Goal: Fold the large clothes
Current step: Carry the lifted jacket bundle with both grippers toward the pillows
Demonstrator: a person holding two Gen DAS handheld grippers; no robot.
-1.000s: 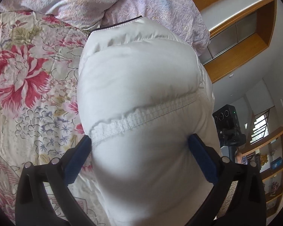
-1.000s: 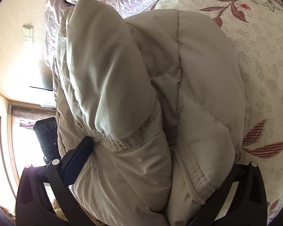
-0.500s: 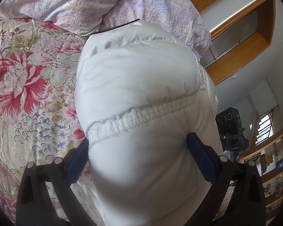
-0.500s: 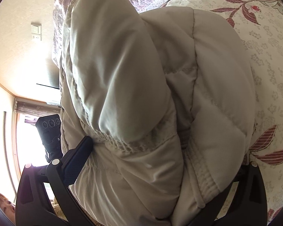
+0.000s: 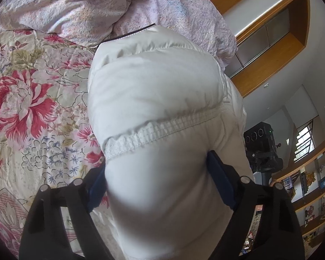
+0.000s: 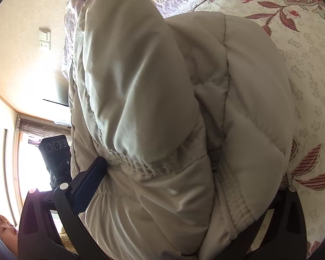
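Note:
A puffy white quilted jacket [image 5: 153, 99] fills the left wrist view, bulging over a floral bedspread [image 5: 32, 108]. My left gripper [image 5: 158, 173] is shut on a thick fold of it, with a gathered elastic seam [image 5: 158, 130] just beyond the blue pads [image 5: 218, 177]. In the right wrist view the same jacket [image 6: 173, 108] looks beige and bunched in several layers. My right gripper [image 6: 184, 186] is shut on that bundle; its left pad [image 6: 86, 186] shows, the right one is hidden by cloth.
Lilac patterned pillows [image 5: 86, 6] lie at the head of the bed. A black camera on a tripod [image 5: 262, 143] stands beside the bed, also in the right wrist view [image 6: 56, 151]. Wooden shelves [image 5: 309, 186] line the wall. A person's face [image 6: 2, 227] shows low left.
Both grippers keep their hold. The jacket bundle has shifted slightly nearer the pillows, and the right wrist view has tilted so more wall and window show.

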